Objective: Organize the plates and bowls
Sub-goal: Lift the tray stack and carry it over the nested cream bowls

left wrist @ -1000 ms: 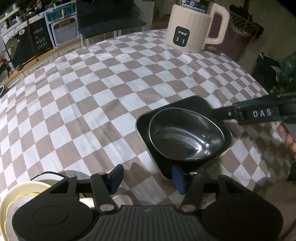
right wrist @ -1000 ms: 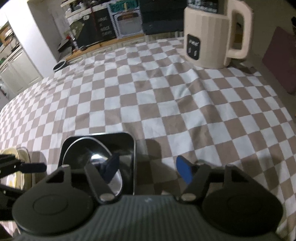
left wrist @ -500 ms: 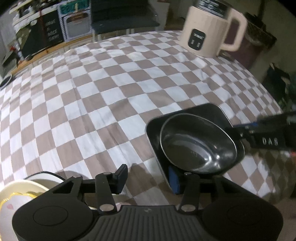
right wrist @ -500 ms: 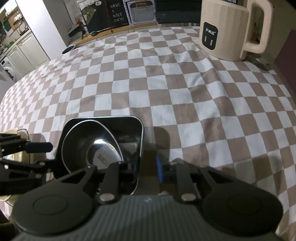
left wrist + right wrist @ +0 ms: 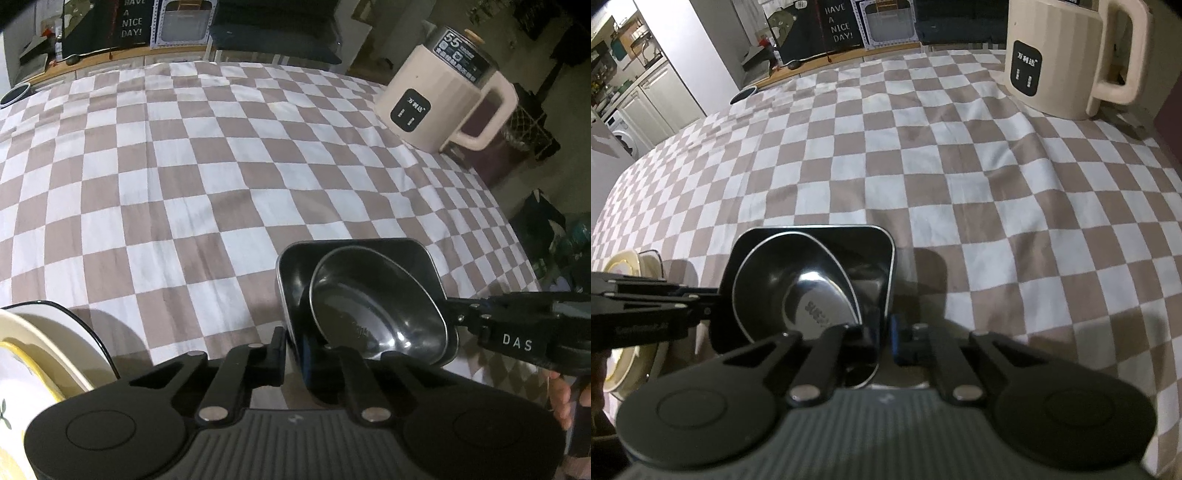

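The worktop, draped in a brown-and-white checked cloth (image 5: pixel 184 177), fills both views; a cream electric kettle with a dark panel (image 5: pixel 439 103) stands at its upper right in each. In the lower middle of both frames sits the square black tray with a raised rim (image 5: pixel 295 266), and nested inside it a round dark metal bowl (image 5: pixel 373 306), its glossy bottom catching light in the right wrist view.

The coming move turns on the tray lying between the two tools, gripped from opposite sides. The left tool (image 5: pixel 291 350) is pinched onto the tray's near-left wall at the bottom centre of its own frame, one finger outside, the other inside the rim. The right tool (image 5: pixel 882 336) is likewise pressed together on the opposite wall, its blue pad just outside the rim, and shows in the left wrist view as a dark bar entering from the right edge. Both are equally near, so a lift probably needs both hands rising together to keep the bowl level.

A cream plate with a yellow rim (image 5: pixel 44 354) waits at lower left, apart from the tray.
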Tool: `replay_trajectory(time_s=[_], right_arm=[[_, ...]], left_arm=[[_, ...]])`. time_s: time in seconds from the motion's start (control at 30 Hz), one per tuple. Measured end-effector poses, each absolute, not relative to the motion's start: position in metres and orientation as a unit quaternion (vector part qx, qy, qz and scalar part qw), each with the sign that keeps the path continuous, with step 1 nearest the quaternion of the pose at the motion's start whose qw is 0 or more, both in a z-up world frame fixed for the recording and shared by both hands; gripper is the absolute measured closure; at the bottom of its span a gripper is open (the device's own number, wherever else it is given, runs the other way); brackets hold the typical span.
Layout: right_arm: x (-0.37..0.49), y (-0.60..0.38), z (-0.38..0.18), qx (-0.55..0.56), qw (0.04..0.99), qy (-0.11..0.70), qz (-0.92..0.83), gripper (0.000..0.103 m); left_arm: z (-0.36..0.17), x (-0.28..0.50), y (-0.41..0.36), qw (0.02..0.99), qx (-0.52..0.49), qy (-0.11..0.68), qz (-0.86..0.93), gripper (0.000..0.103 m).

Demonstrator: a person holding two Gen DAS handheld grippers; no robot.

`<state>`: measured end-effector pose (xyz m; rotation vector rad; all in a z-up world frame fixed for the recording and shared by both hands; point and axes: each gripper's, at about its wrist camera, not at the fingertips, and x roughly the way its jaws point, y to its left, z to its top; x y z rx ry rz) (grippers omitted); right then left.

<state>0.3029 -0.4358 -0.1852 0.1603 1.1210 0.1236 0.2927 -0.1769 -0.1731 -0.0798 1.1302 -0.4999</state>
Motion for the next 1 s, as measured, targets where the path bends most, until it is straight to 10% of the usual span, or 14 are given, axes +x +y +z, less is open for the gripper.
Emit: replay_trajectory(time_s=[1.0], right_arm=[[0.282,-0.415,-0.112,0.155,0.890,0.408,0.131,0.096]], left_arm=[[-0.087,0.259,-0.061,0.853,-0.204,0.422,-0.231,0.096]])
